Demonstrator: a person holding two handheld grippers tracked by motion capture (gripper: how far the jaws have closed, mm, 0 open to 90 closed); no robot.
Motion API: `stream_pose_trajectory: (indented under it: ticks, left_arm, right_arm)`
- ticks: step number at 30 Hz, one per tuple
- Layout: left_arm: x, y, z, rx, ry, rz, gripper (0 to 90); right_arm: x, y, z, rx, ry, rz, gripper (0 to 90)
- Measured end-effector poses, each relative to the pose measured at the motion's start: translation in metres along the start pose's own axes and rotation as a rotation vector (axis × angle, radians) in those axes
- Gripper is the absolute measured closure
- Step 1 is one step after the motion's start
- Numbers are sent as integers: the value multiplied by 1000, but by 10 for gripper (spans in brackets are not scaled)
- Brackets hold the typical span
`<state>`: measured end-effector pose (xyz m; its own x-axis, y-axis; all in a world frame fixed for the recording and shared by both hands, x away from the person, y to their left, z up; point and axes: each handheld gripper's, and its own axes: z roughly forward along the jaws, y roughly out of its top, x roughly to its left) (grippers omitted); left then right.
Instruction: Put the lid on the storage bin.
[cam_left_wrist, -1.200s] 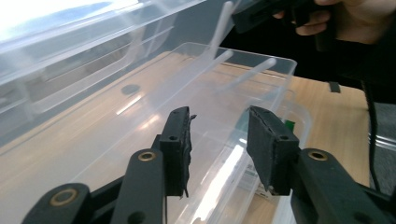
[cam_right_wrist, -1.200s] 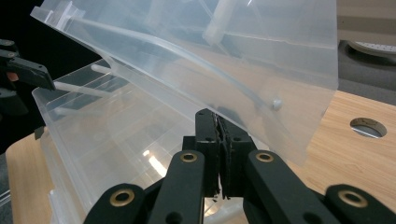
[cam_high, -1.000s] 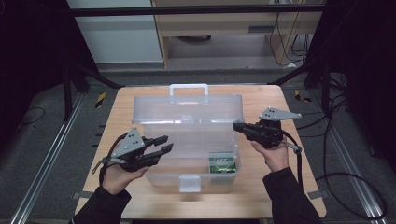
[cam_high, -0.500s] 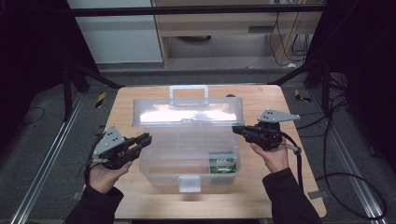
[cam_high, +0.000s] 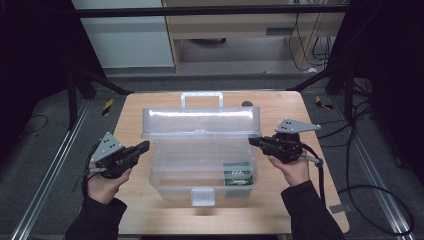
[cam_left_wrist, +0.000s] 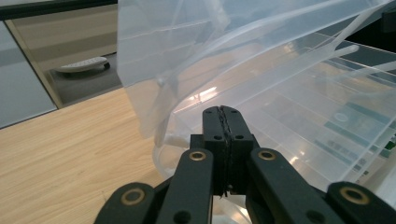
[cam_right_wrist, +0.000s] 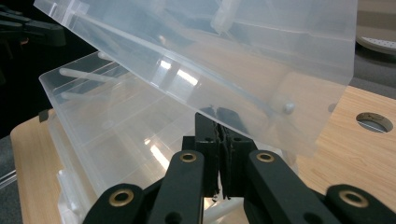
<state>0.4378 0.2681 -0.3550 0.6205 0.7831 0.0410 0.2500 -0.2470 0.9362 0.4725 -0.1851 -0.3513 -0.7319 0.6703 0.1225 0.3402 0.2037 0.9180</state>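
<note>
One green packet (cam_high: 238, 174) lies in the open clear box (cam_high: 200, 160) (both grippers' jaws clenched empty)

A clear plastic storage box (cam_high: 200, 160) sat in the middle of the wooden table, its hinged lid (cam_high: 200, 121) raised partway (handle at the far edge). A small green-and-white packet (cam_high: 237, 174) lay in its near right corner.
</note>
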Motion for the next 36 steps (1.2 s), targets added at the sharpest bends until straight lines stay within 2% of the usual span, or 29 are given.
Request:
stream_pose_trajectory:
  ticks: [10, 24, 32, 36]
  left_arm:
    - [3, -2, -2, 4, 1, -15, 891]
    - [2, -19, -4, 63, -25, -12, 891]
    - [1, -34, 0, 124, -12, -15, 891]
    - [3, -39, 2, 137, 1, -15, 891]
  right_arm:
    - [4, -4, -6, 32, 7, -16, 881]
    - [5, -23, -17, 100, 3, -15, 882]
    - [5, -38, -21, 140, -3, -7, 879]
    - [6, -42, -20, 162, -10, -15, 876]
